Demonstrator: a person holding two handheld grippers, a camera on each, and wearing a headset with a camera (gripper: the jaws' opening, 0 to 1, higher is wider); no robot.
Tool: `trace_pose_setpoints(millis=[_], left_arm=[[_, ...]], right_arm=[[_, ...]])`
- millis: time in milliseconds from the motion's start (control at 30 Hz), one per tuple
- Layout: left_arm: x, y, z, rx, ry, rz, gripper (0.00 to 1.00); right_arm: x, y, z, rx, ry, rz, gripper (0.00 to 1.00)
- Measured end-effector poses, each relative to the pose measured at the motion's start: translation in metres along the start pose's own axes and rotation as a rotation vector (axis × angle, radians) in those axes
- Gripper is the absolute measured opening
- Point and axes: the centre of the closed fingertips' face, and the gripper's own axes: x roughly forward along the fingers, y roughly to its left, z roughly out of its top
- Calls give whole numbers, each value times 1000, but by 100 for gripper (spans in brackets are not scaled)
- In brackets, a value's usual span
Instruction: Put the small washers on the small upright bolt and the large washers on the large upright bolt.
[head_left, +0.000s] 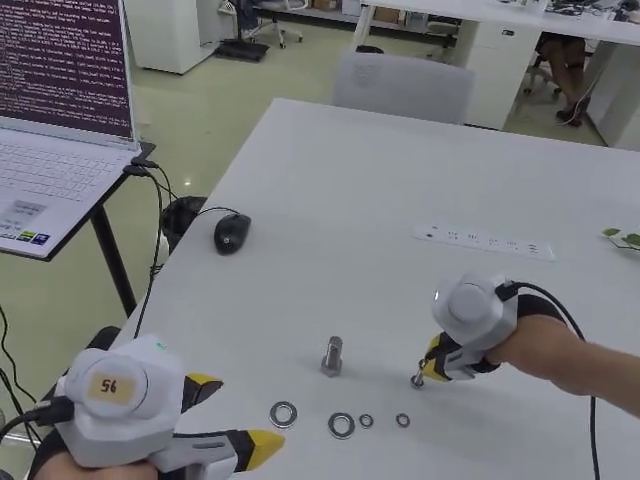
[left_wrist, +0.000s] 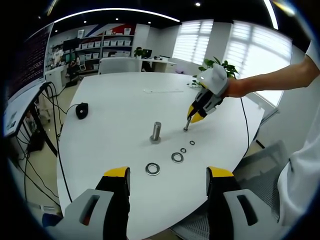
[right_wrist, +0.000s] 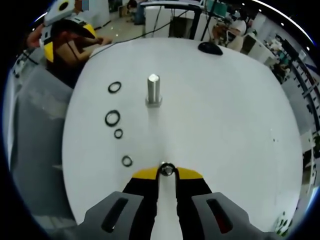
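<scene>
Left gripper (left_wrist: 169, 175): jaws wide apart, holding nothing, at the table's (left_wrist: 115, 105) near edge.
Right gripper (right_wrist: 167, 175): jaws narrow, clamped on the small bolt (right_wrist: 167, 169), which stands upright on the table.
Large bolt (right_wrist: 153, 90): upright, straight ahead of the right gripper, well apart.
Large washers (head_left: 283, 413): two, flat, just ahead of the left gripper.
Small washers (head_left: 402, 420): two, flat, near the right gripper's tips.

Mouse (head_left: 231, 233), pwr strip (head_left: 484, 241) on table (head_left: 350, 180); laptop (head_left: 45, 170) left.
</scene>
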Motion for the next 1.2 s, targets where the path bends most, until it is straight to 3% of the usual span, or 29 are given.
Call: trace_pose_setpoints(millis=[500,867,1067,1200], left_arm=[[-3,4,-3,-8,5,9,61],[-1,3,-3,-6,7,5,61],[0,1,-1,-1,3,0,61],[1,0,-1,1,4,-3,61]], right_arm=[[25,-3,-10,38,17,-17,14],[20,-3,-14,115,-32,-20,17],[9,-3,-30,184,-48,-51,17],[7,4,-49,198,-23,-52,17]])
